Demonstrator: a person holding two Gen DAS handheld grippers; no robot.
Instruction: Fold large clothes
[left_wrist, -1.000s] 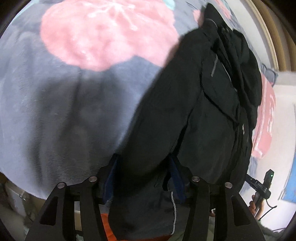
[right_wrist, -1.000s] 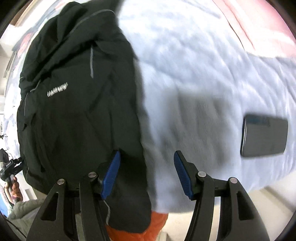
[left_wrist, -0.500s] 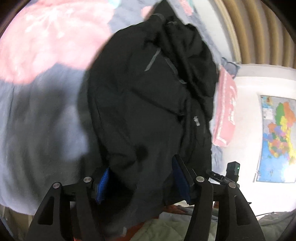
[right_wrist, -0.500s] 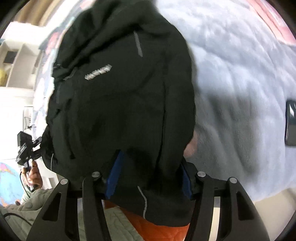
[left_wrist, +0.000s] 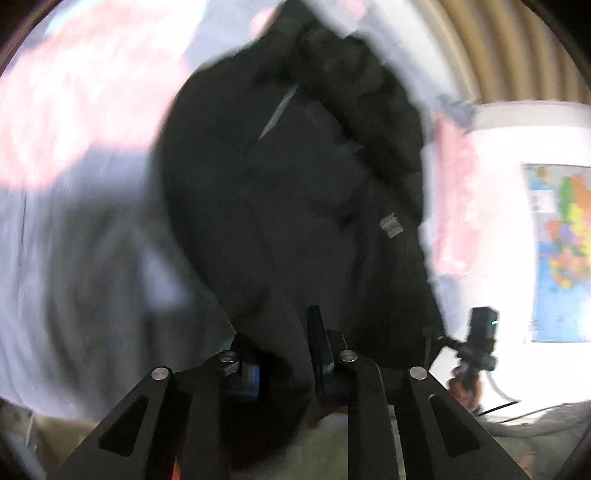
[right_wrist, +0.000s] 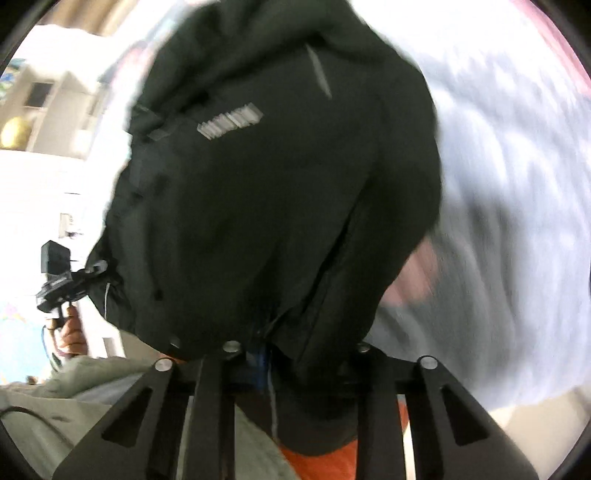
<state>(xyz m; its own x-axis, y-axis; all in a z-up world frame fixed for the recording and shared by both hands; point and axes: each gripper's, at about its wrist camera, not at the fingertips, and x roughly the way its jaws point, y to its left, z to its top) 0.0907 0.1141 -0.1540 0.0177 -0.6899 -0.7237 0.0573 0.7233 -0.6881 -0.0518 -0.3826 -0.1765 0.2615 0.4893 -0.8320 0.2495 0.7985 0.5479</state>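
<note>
Fleece-blanketed bed (left_wrist: 74, 258) below — both hand-held grippers, left (left_wrist: 284, 365) and right (right_wrist: 295, 360), have just clamped the black jacket's (right_wrist: 258, 206) hem, lifting it off the blanket — fold begins.

No text readable in either view.
Black jacket (right_wrist: 258, 192): pale grey printed wordmark (right_wrist: 229, 120) on chest, smeared by motion blur, letters illegible. Left wrist view: same jacket (left_wrist: 295, 206), small grey mark (left_wrist: 391, 226), too blurred to read.
Wall map (left_wrist: 563, 254) at right edge of left wrist view: coloured regions only, lettering too small and blurred.
No numbers, signs or brand names legible anywhere.
</note>
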